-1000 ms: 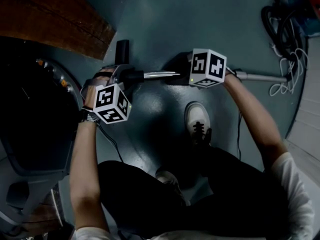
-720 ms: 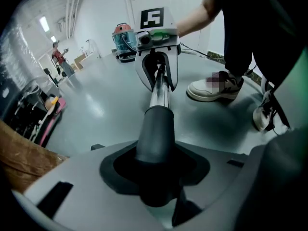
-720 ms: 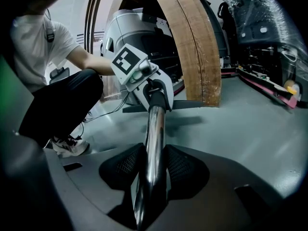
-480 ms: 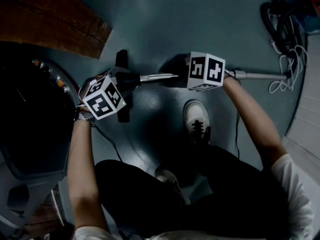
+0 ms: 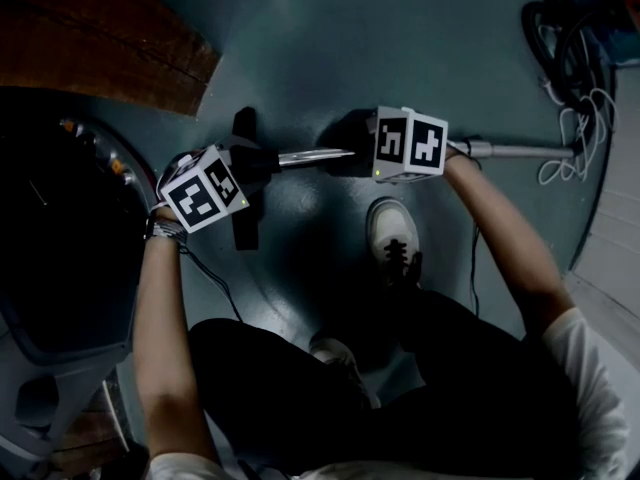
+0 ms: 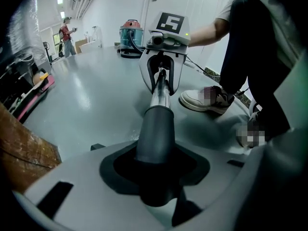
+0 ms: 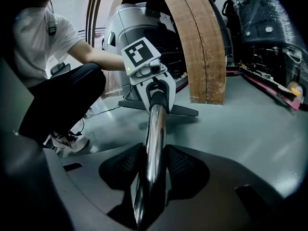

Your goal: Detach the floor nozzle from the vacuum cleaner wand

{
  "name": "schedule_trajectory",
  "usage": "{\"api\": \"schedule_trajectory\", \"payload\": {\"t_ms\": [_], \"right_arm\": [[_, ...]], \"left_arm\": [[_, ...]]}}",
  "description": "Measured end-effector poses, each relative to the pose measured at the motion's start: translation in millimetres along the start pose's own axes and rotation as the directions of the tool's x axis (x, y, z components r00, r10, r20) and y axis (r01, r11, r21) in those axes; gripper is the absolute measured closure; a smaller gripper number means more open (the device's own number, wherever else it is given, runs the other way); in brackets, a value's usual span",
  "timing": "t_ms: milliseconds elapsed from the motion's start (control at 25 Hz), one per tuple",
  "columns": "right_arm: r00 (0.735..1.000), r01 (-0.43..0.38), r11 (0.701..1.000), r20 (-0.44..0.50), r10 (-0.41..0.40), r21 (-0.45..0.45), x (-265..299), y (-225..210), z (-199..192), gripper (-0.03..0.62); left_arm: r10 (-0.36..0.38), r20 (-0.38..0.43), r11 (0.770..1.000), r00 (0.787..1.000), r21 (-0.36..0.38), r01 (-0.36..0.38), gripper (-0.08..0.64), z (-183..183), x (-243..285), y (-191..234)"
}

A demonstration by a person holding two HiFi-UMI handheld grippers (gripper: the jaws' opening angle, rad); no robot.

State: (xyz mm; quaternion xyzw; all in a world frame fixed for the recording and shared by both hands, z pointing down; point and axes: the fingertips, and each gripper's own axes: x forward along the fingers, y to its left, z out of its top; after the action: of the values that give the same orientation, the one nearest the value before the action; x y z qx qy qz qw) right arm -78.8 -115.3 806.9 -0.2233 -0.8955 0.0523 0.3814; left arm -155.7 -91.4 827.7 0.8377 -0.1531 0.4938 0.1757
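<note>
The black floor nozzle [image 5: 243,208] lies on the grey floor, its dark grey neck [image 6: 155,129] joined to the chrome wand [image 5: 315,155]. My left gripper [image 5: 240,166] is shut on that neck just behind the nozzle; in the left gripper view the neck fills the space between the jaws. My right gripper [image 5: 360,156] is shut on the wand a short way to the right, and the tube [image 7: 153,134] runs between its ribbed pads [image 7: 179,166]. In the right gripper view the left gripper [image 7: 155,97] clasps the far end, with the nozzle bar [image 7: 185,110] behind it.
A wooden board [image 5: 100,48] lies at the upper left, with a dark machine [image 5: 60,248] below it. A canister vacuum with hose and cables [image 5: 570,58] sits at the top right. The person's shoe [image 5: 395,238] rests just below the wand.
The left gripper has rolled around the neck and shifted slightly left, so more of the nozzle bar shows below it. The right gripper has stayed put on the wand.
</note>
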Motion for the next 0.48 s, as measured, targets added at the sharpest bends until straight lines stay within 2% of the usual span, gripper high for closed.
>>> {"api": "schedule_trajectory", "payload": {"t_ms": [200,480], "right_arm": [[1.0,0.001,1.0,-0.002,-0.001,0.007,0.0,-0.8,0.1,0.428],[1.0,-0.002,1.0,-0.001,0.002,0.012,-0.6,-1.7,-4.0,0.428]], "left_arm": [[0.011,0.001,1.0,1.0,-0.006,-0.011,0.4,-1.2,0.7,1.0],[0.073,-0.001,0.997,0.997,0.037,-0.073,0.4,-3.1,2.1,1.7]]}}
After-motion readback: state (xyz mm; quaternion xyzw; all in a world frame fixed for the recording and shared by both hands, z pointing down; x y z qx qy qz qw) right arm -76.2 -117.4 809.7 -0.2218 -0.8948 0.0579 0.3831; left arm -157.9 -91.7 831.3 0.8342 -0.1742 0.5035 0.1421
